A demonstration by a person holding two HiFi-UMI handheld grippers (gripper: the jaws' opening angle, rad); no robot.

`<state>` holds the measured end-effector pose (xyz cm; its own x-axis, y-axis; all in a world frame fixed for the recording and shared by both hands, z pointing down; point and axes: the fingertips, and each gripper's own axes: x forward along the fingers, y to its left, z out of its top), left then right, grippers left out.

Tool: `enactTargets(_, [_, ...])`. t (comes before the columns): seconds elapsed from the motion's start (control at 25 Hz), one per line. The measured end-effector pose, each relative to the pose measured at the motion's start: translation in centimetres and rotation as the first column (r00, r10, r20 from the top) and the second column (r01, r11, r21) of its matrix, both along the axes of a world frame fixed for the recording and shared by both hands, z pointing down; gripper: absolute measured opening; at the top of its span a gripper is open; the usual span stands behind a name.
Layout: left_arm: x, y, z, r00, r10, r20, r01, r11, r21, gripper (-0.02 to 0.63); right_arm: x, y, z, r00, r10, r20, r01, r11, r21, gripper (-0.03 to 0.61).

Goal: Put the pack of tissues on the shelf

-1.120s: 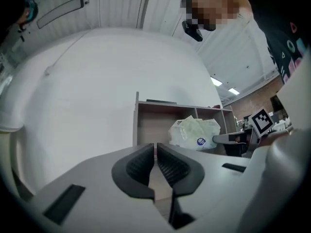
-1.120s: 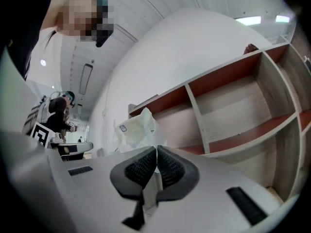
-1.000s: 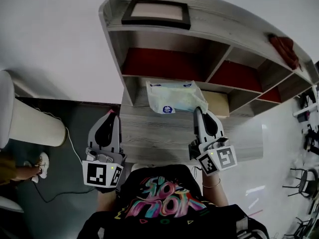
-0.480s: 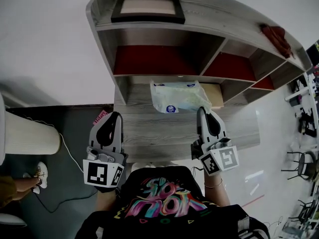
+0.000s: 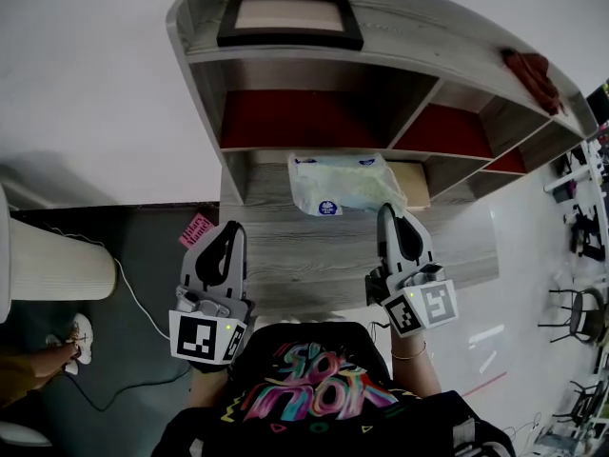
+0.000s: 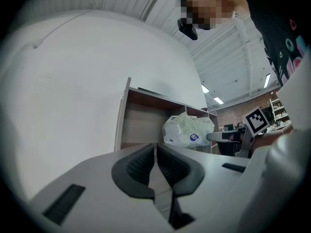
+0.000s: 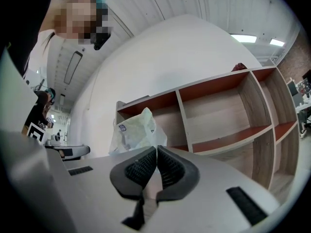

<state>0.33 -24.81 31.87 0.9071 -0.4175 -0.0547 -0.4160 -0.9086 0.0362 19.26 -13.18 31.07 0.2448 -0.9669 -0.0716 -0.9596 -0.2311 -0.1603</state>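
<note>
One tissue pack (image 5: 338, 184) in right tool (image 5: 384, 208); left gripper view shows both.

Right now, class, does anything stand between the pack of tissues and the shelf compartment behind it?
Nothing visible does. The white plastic pack of tissues, pinched at its corner by the right gripper, is at the mouth of the lower left compartment of the grey wooden shelf; no object shows behind it.

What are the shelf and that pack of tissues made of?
The shelf looks like board with a matt grey wood-grain face, probably laminate rather than solid wood. The backs of its compartments are dull red. The pack of tissues is wrapped in thin, soft, pale plastic film, which shows in its crinkles and slight shine.
</note>
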Motion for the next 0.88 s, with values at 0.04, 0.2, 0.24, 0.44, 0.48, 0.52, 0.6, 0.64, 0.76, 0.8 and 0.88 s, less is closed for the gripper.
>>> enactTargets(0.04, [0.1, -0.1, 0.0, 1.000, 0.003, 0.000, -0.003, 1.000, 0.000, 0.037, 0.0, -0.3, -0.1, 1.000, -0.001, -0.003, 0.001, 1.000, 0.005, 0.017])
enactTargets(0.2, [0.4, -0.2, 0.3, 1.000, 0.013, 0.005, -0.013, 1.000, -0.002, 0.037, 0.1, -1.7, -0.6, 1.000, -0.015, -0.013, 0.016, 1.000, 0.017, 0.017])
enactTargets(0.24, [0.4, -0.1, 0.4, 1.000, 0.014, 0.007, -0.014, 1.000, -0.003, 0.037, 0.2, -2.0, -0.7, 1.000, -0.018, -0.016, 0.019, 1.000, 0.021, 0.017])
enactTargets(0.44, [0.5, -0.1, 0.6, 1.000, 0.019, 0.012, -0.019, 1.000, -0.003, 0.037, 0.4, -3.7, -1.0, 1.000, -0.018, -0.016, 0.019, 0.999, 0.045, 0.017])
enactTargets(0.48, [0.6, -0.1, 0.6, 1.000, 0.022, 0.013, -0.022, 1.000, -0.003, 0.037, 0.5, -4.1, -0.9, 1.000, -0.014, -0.014, 0.015, 0.999, 0.049, 0.017])
enactTargets(0.52, [0.7, 0.0, 0.7, 1.000, 0.027, 0.014, -0.027, 1.000, -0.004, 0.037, 0.7, -4.5, -0.9, 1.000, -0.009, -0.011, 0.010, 0.998, 0.055, 0.017])
enactTargets(0.6, [0.8, 0.0, 0.8, 0.999, 0.035, 0.017, -0.035, 0.999, -0.006, 0.037, 1.1, -5.2, -0.8, 1.000, 0.005, -0.006, -0.004, 0.998, 0.069, 0.017])
enactTargets(0.64, [0.7, 0.1, 0.9, 0.999, 0.038, 0.019, -0.038, 0.999, -0.009, 0.037, 1.3, -5.6, -0.8, 1.000, 0.014, -0.003, -0.014, 0.997, 0.074, 0.018])
enactTargets(0.76, [0.6, 0.2, 1.2, 0.999, 0.045, 0.024, -0.045, 0.999, -0.015, 0.037, 2.1, -6.6, -0.6, 0.999, 0.046, 0.004, -0.047, 0.995, 0.087, 0.017])
enactTargets(0.8, [0.6, 0.3, 1.3, 0.999, 0.047, 0.027, -0.047, 0.999, -0.018, 0.037, 2.4, -7.0, -0.5, 0.999, 0.054, 0.006, -0.055, 0.995, 0.089, 0.018])
enactTargets(0.88, [0.5, 0.3, 1.5, 0.998, 0.049, 0.030, -0.048, 0.999, -0.022, 0.037, 2.7, -7.6, -0.3, 0.998, 0.062, 0.014, -0.063, 0.994, 0.093, 0.017])
